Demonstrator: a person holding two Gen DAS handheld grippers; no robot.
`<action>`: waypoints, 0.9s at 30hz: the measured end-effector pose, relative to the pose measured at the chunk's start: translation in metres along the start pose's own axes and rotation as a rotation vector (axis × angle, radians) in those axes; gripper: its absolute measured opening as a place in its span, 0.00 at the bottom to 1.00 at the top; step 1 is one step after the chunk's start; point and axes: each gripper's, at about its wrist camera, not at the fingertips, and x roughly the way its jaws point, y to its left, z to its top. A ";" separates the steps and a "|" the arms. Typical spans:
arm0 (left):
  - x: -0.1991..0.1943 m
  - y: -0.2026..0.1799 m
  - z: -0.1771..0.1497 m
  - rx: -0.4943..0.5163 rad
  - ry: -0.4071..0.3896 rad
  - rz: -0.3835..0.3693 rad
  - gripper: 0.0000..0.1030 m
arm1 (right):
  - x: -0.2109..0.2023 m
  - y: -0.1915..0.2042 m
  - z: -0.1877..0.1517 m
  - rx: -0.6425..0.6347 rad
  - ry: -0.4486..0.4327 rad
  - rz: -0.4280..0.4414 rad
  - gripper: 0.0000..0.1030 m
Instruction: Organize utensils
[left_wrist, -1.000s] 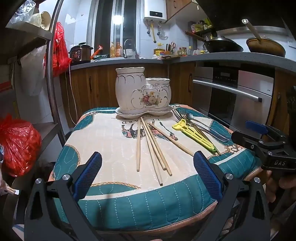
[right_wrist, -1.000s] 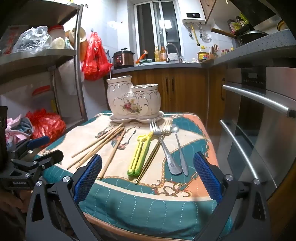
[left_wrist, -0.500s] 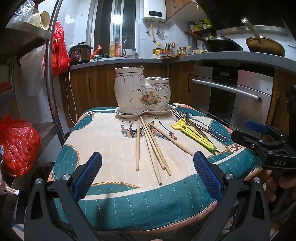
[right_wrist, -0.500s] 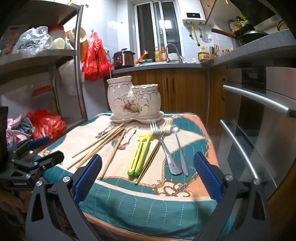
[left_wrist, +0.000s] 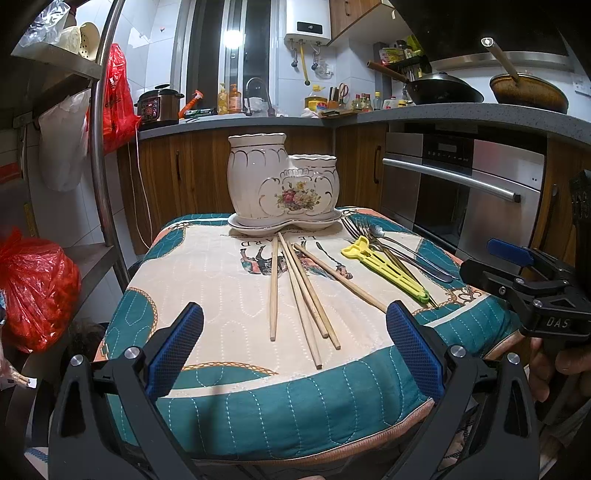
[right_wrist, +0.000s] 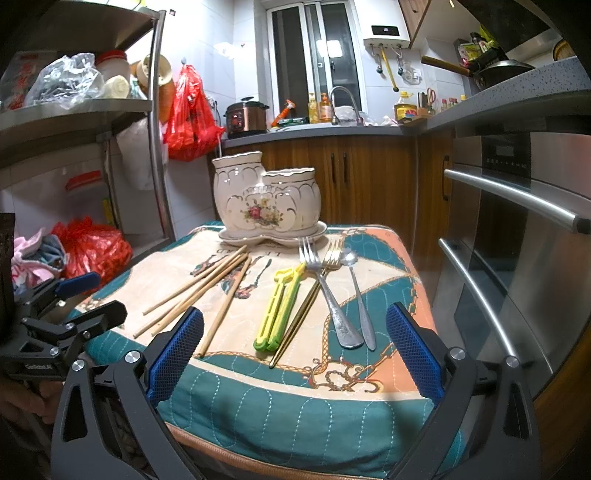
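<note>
Chopsticks (left_wrist: 295, 288) just ahead of wide-open left claw (left_wrist: 294, 347), untouched.

White ceramic twin-pot holder w/ floral motif (right_wrist: 266, 201) stands upright on matching saucer, empty as far as visible. In front, flat on cloth: four bamboo chopsticks (right_wrist: 207, 291), yellow-green plastic tongs (right_wrist: 279, 306), two forks, one steel spoon (right_wrist: 356, 299).

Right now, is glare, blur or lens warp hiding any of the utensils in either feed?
Left wrist view: bright lamp glare by the window, well above the sharp wooden chopsticks; strong fisheye bowing at the shelf pole. Right wrist view: oven front reflective, but the forks and spoon read clearly; corners dark.
</note>
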 end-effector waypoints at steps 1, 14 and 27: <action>-0.001 0.000 0.000 0.001 -0.001 0.000 0.95 | 0.000 0.000 0.000 0.000 0.001 0.000 0.95; 0.000 -0.006 -0.003 0.006 0.008 -0.012 0.95 | 0.000 -0.001 0.000 0.001 0.001 0.000 0.95; 0.004 -0.002 -0.005 -0.001 0.032 -0.019 0.95 | 0.002 -0.005 0.000 0.001 0.004 -0.001 0.95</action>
